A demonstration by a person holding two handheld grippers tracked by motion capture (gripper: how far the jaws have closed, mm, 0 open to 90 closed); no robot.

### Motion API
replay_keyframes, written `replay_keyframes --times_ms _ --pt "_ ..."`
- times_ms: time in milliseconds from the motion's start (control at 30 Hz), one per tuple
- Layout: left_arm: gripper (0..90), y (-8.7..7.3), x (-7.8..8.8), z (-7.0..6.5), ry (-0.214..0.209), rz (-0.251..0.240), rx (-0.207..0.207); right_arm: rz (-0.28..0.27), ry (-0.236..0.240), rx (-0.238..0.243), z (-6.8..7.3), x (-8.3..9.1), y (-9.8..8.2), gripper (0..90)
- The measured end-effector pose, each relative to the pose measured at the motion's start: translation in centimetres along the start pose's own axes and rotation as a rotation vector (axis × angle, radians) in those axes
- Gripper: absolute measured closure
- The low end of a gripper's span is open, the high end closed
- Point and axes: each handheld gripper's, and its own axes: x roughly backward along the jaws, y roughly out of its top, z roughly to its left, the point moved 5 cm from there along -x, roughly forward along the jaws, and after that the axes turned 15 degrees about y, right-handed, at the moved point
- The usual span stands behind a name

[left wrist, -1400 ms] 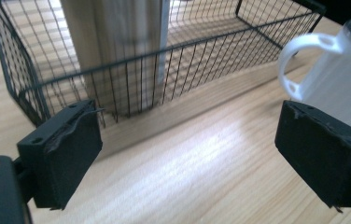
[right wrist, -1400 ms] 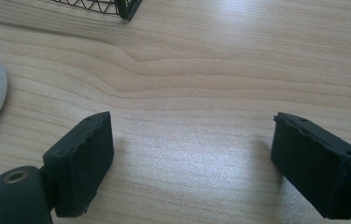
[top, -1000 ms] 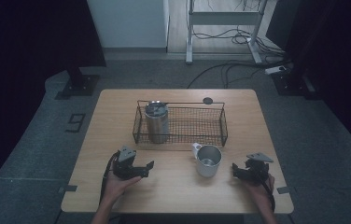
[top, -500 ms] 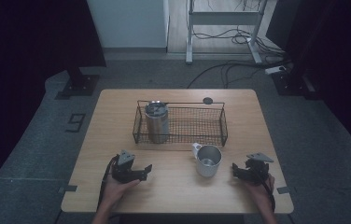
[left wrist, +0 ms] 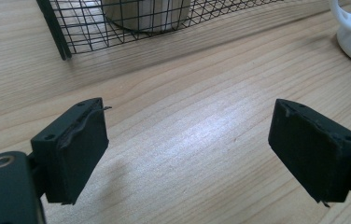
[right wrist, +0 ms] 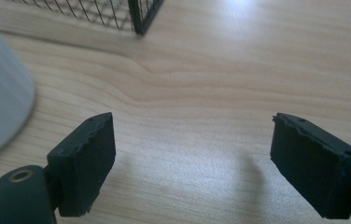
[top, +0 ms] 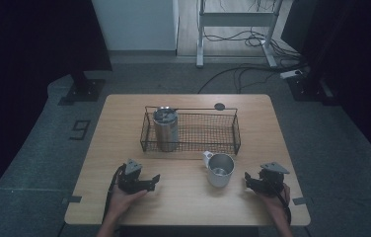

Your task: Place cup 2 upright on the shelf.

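A white mug (top: 220,170) stands upright on the desk (top: 183,207) between both tools, nearer the right tool (top: 255,181); both tools' jaws stand apart, empty, including the left tool (top: 149,181).

My two grippers, left (top: 150,180) and right (top: 250,180), are black. Each carries a grey three-cornered plate. Blocky jaws show small screw holes.

Wire basket (top: 208,132) ahead of the left gripper (top: 154,180), well apart from it. Steel canister (top: 165,129) upright in the basket end nearest that gripper. Small black disc (top: 219,106) on the wooden table (top: 119,123), beyond the basket and farther off.
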Motion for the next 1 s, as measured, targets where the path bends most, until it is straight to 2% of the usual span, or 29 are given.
replay_keyframes --times_ms 100,200,233,267,300,467,667,767,833,1000 --pt "12.1 0.1 0.0 0.0 0.003 0.0 0.002 -0.02 0.012 -0.001 0.4 0.4 0.2 14.6" --pt "12.1 0.2 0.2 0.1 0.002 -0.001 -0.003 -0.038 0.051 -0.018 1.0 1.0 0.5 15.1" --pt "12.3 0.2 0.2 0.1 0.002 -0.001 -0.003 -0.038 0.051 -0.018 1.0 1.0 0.5 15.1" --pt "12.2 0.3 0.3 0.1 0.0 -0.007 -0.003 -0.068 0.084 -0.027 1.8 1.6 1.0 15.3" --pt "12.3 0.3 0.3 0.1 0.0 -0.007 -0.003 -0.068 0.084 -0.027 1.8 1.6 1.0 15.3" --pt "12.5 0.3 0.4 0.8 -0.012 -0.01 0.015 -0.112 0.113 -0.003 3.9 2.4 2.2 15.3" --pt "12.8 0.3 0.1 1.1 0.009 -0.002 0.012 -0.109 0.141 0.027 5.4 2.1 3.0 15.3" --pt "12.9 0.4 0.1 1.0 0.006 -0.005 0.011 -0.114 0.145 0.037 5.6 2.3 3.3 15.2" --pt "12.9 0.3 0.0 0.8 0.012 0.003 0.004 -0.131 0.169 0.027 5.7 2.7 3.5 15.1" --pt "12.9 0.4 0.0 0.5 0.009 0.003 -0.003 -0.12 0.172 0.029 5.4 2.8 3.2 14.7"
